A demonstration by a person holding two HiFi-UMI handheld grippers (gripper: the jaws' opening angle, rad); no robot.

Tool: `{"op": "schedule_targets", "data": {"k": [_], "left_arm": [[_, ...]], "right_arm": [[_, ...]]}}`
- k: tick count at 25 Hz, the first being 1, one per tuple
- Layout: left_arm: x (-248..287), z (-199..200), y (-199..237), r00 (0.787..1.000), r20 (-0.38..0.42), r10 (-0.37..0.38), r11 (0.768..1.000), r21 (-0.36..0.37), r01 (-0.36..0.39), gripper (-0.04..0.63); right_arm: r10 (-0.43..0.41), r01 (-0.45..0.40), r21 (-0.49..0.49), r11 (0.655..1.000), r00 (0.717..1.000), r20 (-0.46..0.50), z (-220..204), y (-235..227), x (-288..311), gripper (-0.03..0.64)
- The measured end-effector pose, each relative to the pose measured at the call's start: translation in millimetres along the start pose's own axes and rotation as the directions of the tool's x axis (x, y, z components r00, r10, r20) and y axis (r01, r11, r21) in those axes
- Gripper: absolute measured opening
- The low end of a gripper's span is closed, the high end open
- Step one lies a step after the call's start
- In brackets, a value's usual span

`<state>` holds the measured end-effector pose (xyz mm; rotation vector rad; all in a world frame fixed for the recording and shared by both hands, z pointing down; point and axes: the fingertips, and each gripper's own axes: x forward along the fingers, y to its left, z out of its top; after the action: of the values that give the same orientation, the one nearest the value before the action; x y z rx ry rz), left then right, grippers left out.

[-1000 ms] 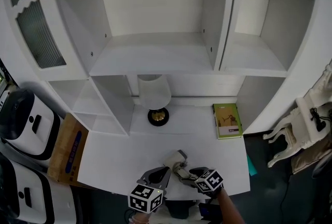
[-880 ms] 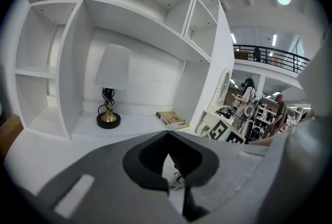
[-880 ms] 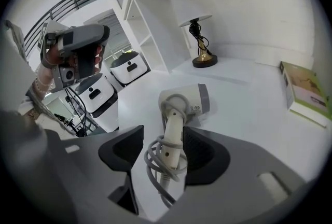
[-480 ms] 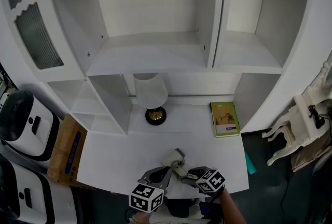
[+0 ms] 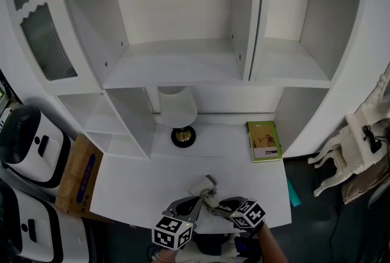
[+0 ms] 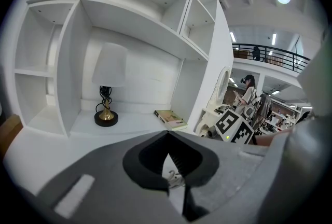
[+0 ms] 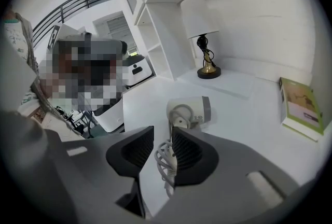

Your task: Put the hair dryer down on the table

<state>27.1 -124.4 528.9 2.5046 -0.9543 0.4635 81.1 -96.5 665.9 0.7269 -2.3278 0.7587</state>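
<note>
The hair dryer (image 5: 204, 185) lies on its side on the white worktop (image 5: 137, 185), near the front edge, with its coiled cord (image 7: 165, 162) trailing toward the person; both tools sit just in front of it. Right hand-held gripper (image 7: 162, 134): jaws narrow, having just been closing, with a slim gap left between them; the cord shows through that gap, and neither pad is seen pressing on it. Left hand-held gripper (image 6: 167, 137): jaw tips together, nothing between them; a bit of cord shows through the slit under the tips. Nothing stands between the grippers and the hair dryer. At the back of the worktop a lamp (image 5: 178, 108) with a white shade and a round dark-and-gold base stands left of centre; a green book (image 5: 264, 141) lies flat at the right rear, well apart from the hair dryer. Above and behind rises a white shelf unit (image 5: 177, 64) with bare compartments; a door (image 5: 39, 30) with ribbed glass stands at its upper left. Left of the worktop a cardboard box (image 5: 78, 178) leans against its side, beside white machines (image 5: 27, 143) with black trim; at the right a white chair (image 5: 350, 152) stands on a dark floor (image 5: 341, 219). The left gripper view shows a person (image 6: 248, 94) standing far off under a railed balcony (image 6: 275, 56).
</note>
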Motion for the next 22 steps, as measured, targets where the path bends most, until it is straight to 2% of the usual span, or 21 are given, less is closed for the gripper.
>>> {"op": "schedule_targets", "data": {"k": [9, 13, 22], "left_arm": [[-2.6, -2.9, 1.0, 1.000, 0.004, 0.015, 1.000, -0.011, -0.015, 0.000], [-3.1, -5.6, 2.5, 1.000, 0.003, 0.023, 1.000, -0.016, -0.023, 0.000], [-1.1, -13.5, 5.1, 0.999, 0.005, 0.047, 0.998, -0.042, -0.047, 0.000]], "right_arm": [[0.012, -0.012, -0.016, 1.000, 1.000, 0.013, 6.2, 0.6, -4.1, 0.089], [0.022, -0.022, -0.015, 1.000, 0.999, 0.035, 11.7, -0.4, -9.4, 0.032], [0.059, -0.056, -0.050, 0.997, 0.996, 0.067, 26.1, 8.6, -15.2, 0.029]]}}
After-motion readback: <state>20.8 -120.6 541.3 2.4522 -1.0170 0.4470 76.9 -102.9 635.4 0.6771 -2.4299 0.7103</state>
